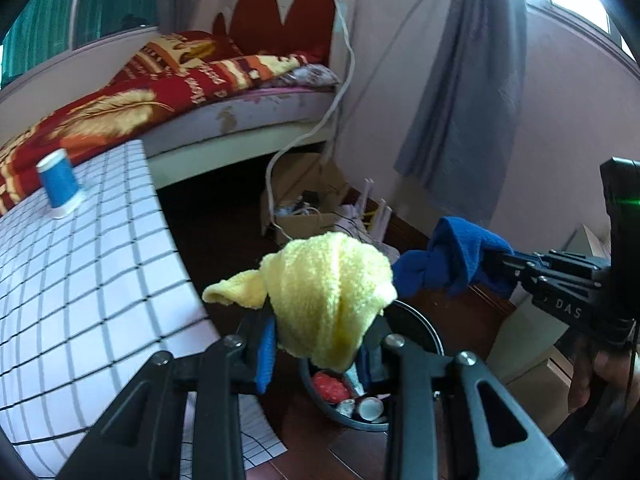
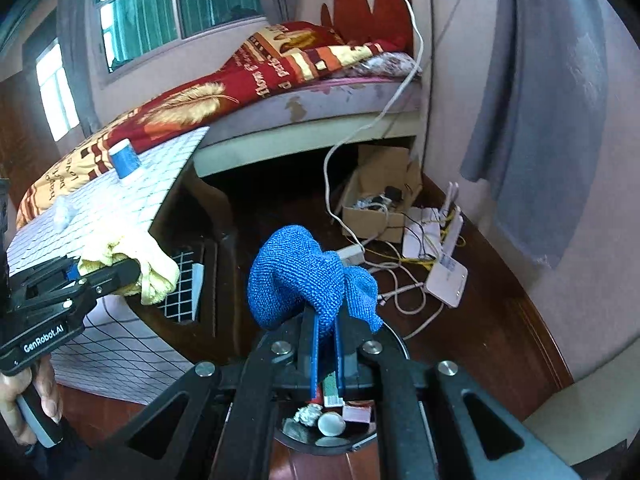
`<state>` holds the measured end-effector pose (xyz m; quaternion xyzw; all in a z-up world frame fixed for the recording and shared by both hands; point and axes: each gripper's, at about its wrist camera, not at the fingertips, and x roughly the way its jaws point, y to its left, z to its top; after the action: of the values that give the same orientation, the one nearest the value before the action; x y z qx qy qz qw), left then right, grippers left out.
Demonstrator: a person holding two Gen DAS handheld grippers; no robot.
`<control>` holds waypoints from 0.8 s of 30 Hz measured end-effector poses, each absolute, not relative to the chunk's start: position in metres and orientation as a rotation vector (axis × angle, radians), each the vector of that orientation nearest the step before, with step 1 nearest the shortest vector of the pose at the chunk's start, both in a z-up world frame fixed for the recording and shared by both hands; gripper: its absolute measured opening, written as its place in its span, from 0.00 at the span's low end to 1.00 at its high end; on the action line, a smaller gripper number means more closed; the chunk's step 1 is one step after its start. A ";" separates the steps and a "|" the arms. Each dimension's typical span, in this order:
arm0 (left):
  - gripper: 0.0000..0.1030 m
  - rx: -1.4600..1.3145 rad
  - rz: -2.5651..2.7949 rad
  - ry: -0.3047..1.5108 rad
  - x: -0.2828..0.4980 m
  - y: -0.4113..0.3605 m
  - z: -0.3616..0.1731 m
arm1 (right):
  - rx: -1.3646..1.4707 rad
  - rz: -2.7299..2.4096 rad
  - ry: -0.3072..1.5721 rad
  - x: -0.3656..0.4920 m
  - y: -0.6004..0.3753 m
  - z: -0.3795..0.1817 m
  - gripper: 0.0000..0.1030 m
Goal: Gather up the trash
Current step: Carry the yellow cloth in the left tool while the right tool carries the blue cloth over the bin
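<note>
Two cloths are in your grip above the trash bin: your left gripper pinches the yellow cloth, your right gripper is clamped on the blue cloth. Scraps already lie inside; the blue cup waits on the table beside the bin.

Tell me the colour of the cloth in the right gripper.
Blue cloth, clamped in the right gripper; clearest in the right wrist view.

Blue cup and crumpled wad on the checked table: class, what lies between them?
Nothing: in the right wrist view only bare checked table separates the blue cup from the crumpled wad.
</note>
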<state>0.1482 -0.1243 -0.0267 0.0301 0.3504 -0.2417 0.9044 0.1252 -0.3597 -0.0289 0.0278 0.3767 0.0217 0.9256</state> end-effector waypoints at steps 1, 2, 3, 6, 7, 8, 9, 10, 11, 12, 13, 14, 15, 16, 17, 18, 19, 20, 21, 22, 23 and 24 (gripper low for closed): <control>0.32 0.065 -0.508 0.733 0.149 -0.129 -0.030 | 0.058 0.041 0.779 0.125 -0.362 -0.031 0.06; 0.32 0.070 -0.516 0.742 0.149 -0.134 -0.033 | 0.059 0.037 0.788 0.125 -0.364 -0.035 0.06; 0.32 0.076 -0.527 0.756 0.149 -0.140 -0.039 | 0.060 0.034 0.801 0.124 -0.367 -0.040 0.06; 0.32 0.091 -0.552 0.794 0.148 -0.154 -0.054 | 0.059 0.030 0.836 0.123 -0.374 -0.054 0.06; 0.32 0.094 -0.559 0.807 0.148 -0.157 -0.059 | 0.060 0.028 0.845 0.123 -0.376 -0.057 0.06; 0.32 0.098 -0.564 0.819 0.149 -0.161 -0.064 | 0.060 0.027 0.855 0.123 -0.378 -0.061 0.06; 0.32 0.102 -0.570 0.836 0.150 -0.165 -0.069 | 0.059 0.027 0.868 0.123 -0.380 -0.066 0.06; 0.32 0.104 -0.575 0.851 0.150 -0.168 -0.075 | 0.060 0.028 0.878 0.124 -0.382 -0.070 0.06; 0.32 0.107 -0.577 0.864 0.152 -0.170 -0.080 | 0.062 0.032 0.896 0.125 -0.384 -0.075 0.06; 0.32 0.110 -0.578 0.878 0.153 -0.172 -0.085 | 0.061 0.034 0.908 0.125 -0.386 -0.079 0.06; 0.32 0.111 -0.581 0.895 0.154 -0.174 -0.091 | 0.059 0.038 0.926 0.126 -0.387 -0.086 0.06; 0.32 0.111 -0.586 0.912 0.155 -0.177 -0.097 | 0.058 0.041 0.937 0.126 -0.386 -0.089 0.06; 0.32 0.117 -0.592 0.927 0.158 -0.180 -0.102 | 0.054 0.045 0.952 0.127 -0.386 -0.095 0.06; 0.32 0.124 -0.598 0.946 0.158 -0.183 -0.108 | 0.046 0.052 0.968 0.128 -0.385 -0.101 0.06; 0.32 0.128 -0.602 0.957 0.158 -0.184 -0.113 | 0.038 0.058 0.984 0.129 -0.384 -0.106 0.06; 0.32 0.138 -0.605 0.976 0.160 -0.187 -0.119 | 0.032 0.067 1.003 0.131 -0.383 -0.113 0.06; 0.32 0.144 -0.608 0.993 0.162 -0.190 -0.125 | 0.027 0.075 1.022 0.132 -0.382 -0.120 0.06; 0.32 0.146 -0.607 1.003 0.163 -0.191 -0.130 | 0.021 0.079 1.036 0.133 -0.380 -0.125 0.06; 0.32 0.151 -0.609 1.019 0.163 -0.193 -0.136 | 0.013 0.086 1.053 0.134 -0.379 -0.131 0.06; 0.32 0.153 -0.610 1.031 0.164 -0.194 -0.141 | 0.002 0.092 1.069 0.135 -0.377 -0.137 0.06; 0.32 0.152 -0.610 1.046 0.165 -0.195 -0.146 | -0.007 0.095 1.080 0.136 -0.375 -0.141 0.06; 0.33 0.148 -0.611 1.058 0.165 -0.194 -0.150 | -0.023 0.098 1.095 0.137 -0.373 -0.147 0.06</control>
<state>0.1649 -0.1937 -0.1498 0.0694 0.4961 -0.2867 0.8166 0.1368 -0.3734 -0.1466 -0.0109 0.5203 0.0467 0.8526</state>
